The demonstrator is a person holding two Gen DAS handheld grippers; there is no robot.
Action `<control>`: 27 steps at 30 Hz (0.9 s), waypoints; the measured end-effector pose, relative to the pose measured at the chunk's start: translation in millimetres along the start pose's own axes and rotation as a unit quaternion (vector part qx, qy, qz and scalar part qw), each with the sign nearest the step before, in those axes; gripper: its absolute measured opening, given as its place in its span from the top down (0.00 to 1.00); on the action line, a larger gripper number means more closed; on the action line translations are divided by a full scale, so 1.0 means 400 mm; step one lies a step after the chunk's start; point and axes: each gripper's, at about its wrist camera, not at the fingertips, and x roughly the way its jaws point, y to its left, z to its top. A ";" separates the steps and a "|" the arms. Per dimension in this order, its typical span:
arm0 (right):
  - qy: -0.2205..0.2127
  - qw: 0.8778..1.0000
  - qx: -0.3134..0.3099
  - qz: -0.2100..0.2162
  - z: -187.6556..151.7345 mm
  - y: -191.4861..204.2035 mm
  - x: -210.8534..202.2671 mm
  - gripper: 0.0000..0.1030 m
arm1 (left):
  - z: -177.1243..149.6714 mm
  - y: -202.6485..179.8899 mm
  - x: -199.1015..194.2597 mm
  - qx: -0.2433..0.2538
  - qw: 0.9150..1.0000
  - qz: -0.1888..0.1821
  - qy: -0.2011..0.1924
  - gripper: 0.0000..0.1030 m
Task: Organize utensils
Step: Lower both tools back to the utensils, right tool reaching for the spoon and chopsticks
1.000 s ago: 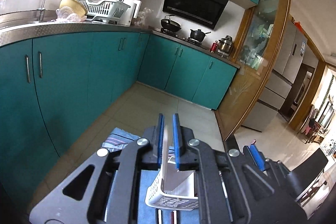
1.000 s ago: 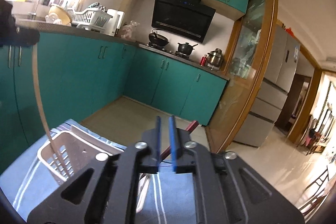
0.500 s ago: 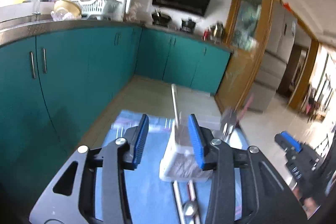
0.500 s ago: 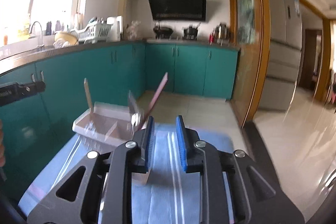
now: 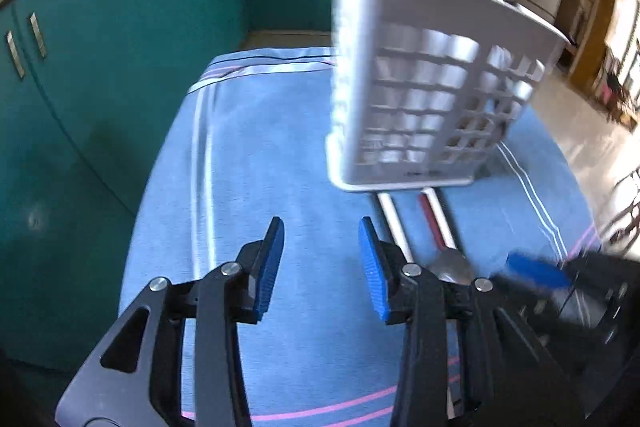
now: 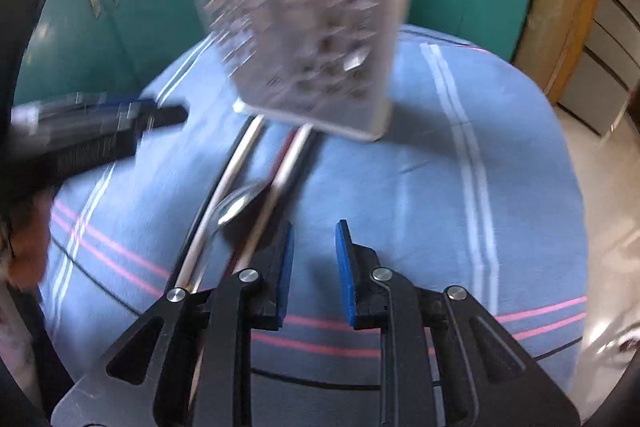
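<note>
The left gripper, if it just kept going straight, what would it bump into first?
Probably the blue cloth. The left gripper is open with nothing between its fingers, and bare cloth lies ahead. The white basket stands slightly to its right, so it might graze that; depth is unclear.

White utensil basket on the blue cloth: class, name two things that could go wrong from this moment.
1. The white basket is tall and narrow; either open claw, left or right, could knock it while reaching, possibly tipping it.
2. The loose spoon and rods lie close together beside the right claw, so a grab may catch several or nudge one off the cloth.
</note>
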 end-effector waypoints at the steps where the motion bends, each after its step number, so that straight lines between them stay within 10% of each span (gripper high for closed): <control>1: 0.004 1.000 -0.007 0.001 -0.005 0.016 0.004 0.79 | 0.010 0.006 -0.002 -0.006 1.000 -0.001 -0.001 0.59; 20: -0.006 0.994 -0.014 0.107 0.005 0.172 -0.007 0.65 | 0.030 0.056 0.025 -0.041 0.999 -0.010 0.012 0.52; 27: -0.001 0.998 0.006 0.058 0.022 0.170 0.012 0.65 | 0.021 0.071 0.043 -0.049 0.998 -0.014 0.041 0.50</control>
